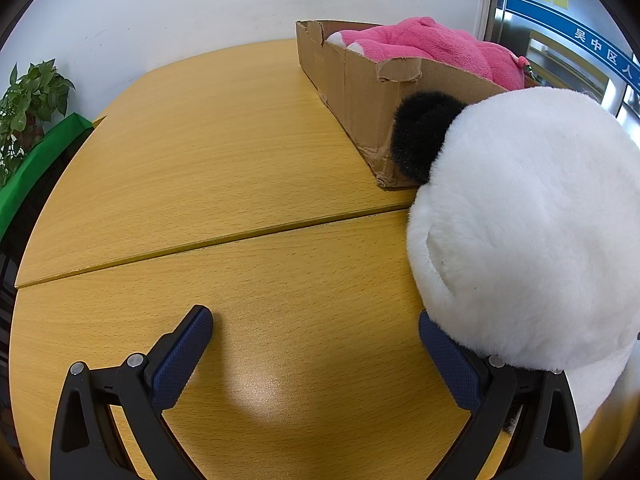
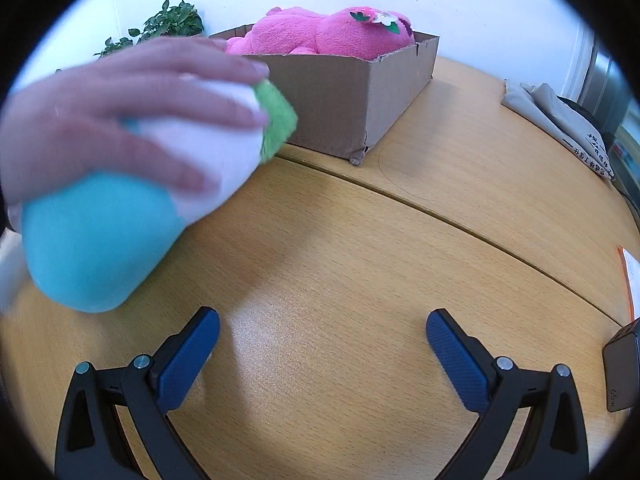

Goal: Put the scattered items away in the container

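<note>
Fingers [image 1: 188,354] on both grippers are gaping empty, risking the panda toy [image 1: 520,240] at right toppling off the bench [image 1: 240,140] unheld.

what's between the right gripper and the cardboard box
In the right wrist view, only bare wooden table, with its seam, lies between the open right gripper and the cardboard box.

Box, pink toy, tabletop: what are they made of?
Box: corrugated cardboard, matte brown, with torn, creased edges. Pink toy: plush fabric, fuzzy nap, felt-like flower trim. Tabletop: looks like wood-grain laminate, semi-gloss, with a soft glare patch; could be veneer.
</note>
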